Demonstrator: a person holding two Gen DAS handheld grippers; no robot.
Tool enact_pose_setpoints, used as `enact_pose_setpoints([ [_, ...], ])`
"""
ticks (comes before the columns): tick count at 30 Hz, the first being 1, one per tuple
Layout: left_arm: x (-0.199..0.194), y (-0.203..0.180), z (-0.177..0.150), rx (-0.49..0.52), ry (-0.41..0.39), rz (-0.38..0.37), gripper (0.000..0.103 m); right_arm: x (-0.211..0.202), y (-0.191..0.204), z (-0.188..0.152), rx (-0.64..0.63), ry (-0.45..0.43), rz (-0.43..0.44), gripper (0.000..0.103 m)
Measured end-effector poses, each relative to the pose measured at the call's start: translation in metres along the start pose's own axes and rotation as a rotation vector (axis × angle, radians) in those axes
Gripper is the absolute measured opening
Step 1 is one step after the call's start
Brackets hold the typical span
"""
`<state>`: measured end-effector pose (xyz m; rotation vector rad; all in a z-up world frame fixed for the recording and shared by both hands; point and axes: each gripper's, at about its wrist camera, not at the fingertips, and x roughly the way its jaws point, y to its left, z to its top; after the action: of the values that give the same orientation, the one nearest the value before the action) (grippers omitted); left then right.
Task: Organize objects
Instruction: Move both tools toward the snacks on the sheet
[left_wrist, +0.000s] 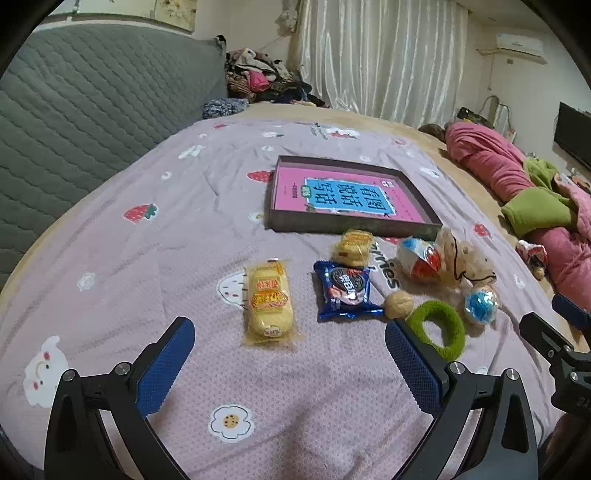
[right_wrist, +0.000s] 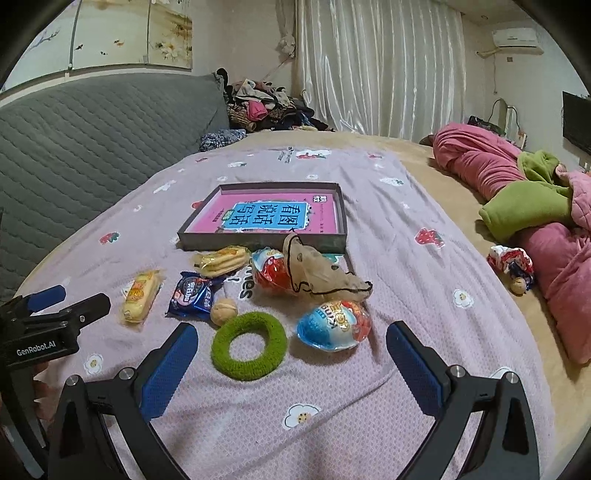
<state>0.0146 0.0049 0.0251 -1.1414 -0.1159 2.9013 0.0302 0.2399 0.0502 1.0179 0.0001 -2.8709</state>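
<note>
A shallow dark box (left_wrist: 343, 226) (right_wrist: 255, 242) with a pink book inside lies on the purple bedspread. In front of it lie a yellow cake packet (left_wrist: 269, 302) (right_wrist: 140, 295), a blue Oreo packet (left_wrist: 345, 291) (right_wrist: 194, 293), a smaller yellow snack (left_wrist: 352, 249) (right_wrist: 221, 260), a walnut (left_wrist: 398, 303) (right_wrist: 223, 311), a green fuzzy ring (left_wrist: 437, 328) (right_wrist: 249, 345), two egg toys (left_wrist: 419, 260) (right_wrist: 334, 325) and a beige pouch (right_wrist: 317, 273). My left gripper (left_wrist: 290, 354) is open and empty, hovering before the cake packet. My right gripper (right_wrist: 291, 354) is open and empty over the ring and the near egg.
A grey quilted headboard (left_wrist: 74, 103) rises at left. Pink and green bedding (right_wrist: 524, 206) is heaped at right, with a small wrapped toy (right_wrist: 511, 267) beside it. Clothes (right_wrist: 258, 107) pile at the far corner by white curtains.
</note>
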Motion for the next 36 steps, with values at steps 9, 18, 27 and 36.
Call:
enact_pose_setpoints([
  [9, -0.0029, -0.0018, 0.0036, 0.004, -0.002, 0.016, 0.103, -0.0024, -0.0028, 0.0040, 0.001, -0.007, 0.003, 0.103],
  [18, -0.0016, -0.0058, 0.0013, 0.016, 0.006, 0.019, 0.103, -0.0016, -0.0059, 0.0020, 0.010, 0.002, 0.001, 0.103],
  [27, 0.0001, -0.0069, -0.0007, 0.017, 0.018, 0.012, 0.103, 0.0007, -0.0051, 0.0009, 0.007, 0.014, -0.002, 0.103],
  [36, 0.0006, -0.0011, 0.0055, -0.001, 0.035, -0.068, 0.103, 0.0018, -0.0070, 0.0046, 0.001, 0.019, 0.005, 0.103],
])
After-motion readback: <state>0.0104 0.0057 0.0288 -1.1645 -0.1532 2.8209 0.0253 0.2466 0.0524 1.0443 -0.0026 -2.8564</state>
